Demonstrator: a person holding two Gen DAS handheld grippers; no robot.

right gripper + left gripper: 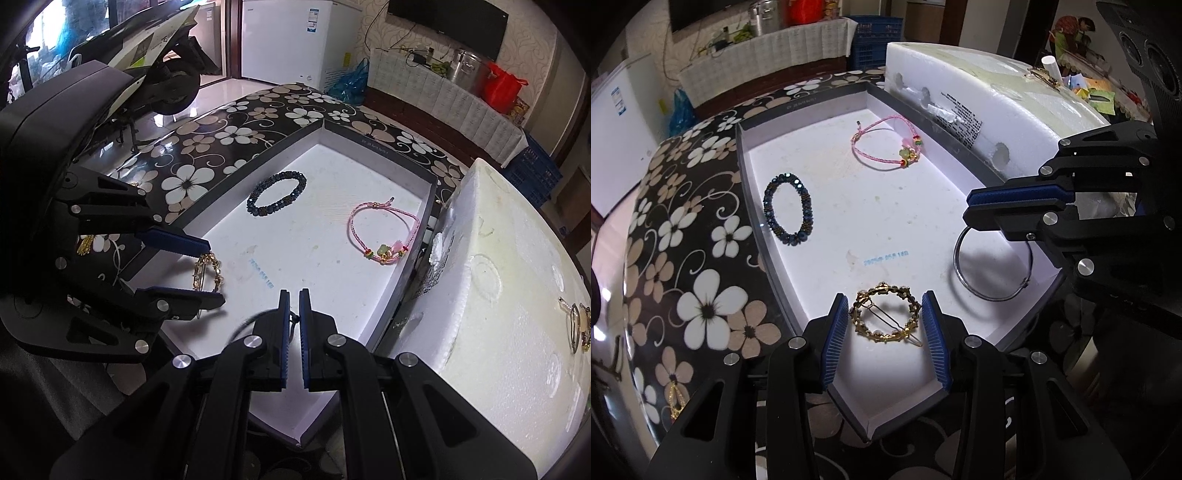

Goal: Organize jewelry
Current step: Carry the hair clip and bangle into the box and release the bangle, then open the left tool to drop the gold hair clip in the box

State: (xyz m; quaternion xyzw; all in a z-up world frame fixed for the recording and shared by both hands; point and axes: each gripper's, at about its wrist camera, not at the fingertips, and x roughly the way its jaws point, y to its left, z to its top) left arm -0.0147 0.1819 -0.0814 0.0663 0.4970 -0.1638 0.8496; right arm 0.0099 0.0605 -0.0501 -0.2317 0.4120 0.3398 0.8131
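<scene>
A shallow white tray with a grey rim (pixel 746 155) (pixel 258 155) lies on the flowered table. In it are a dark blue beaded bracelet (pixel 788 208) (pixel 277 194) and a pink cord bracelet (pixel 886 144) (pixel 384 236). My left gripper (pixel 885 297) (pixel 214 272) points down at the tray's near end. Its blue pads press on both sides of a gold wreath hair clip (pixel 884 317) (pixel 208 271). At the tray's right side my right gripper (pixel 967 206) (pixel 294 292) is shut on a thin silver hoop (pixel 993 266). In the right wrist view the hoop is only a blurred arc.
A white foam box (pixel 979 85) (pixel 498 258) stands against the tray's far side, with a piece of jewelry (pixel 1043 75) (pixel 578 325) on top. A gold earring (pixel 676 400) (pixel 85 245) lies on the flowered tablecloth (pixel 683 221) beside the tray.
</scene>
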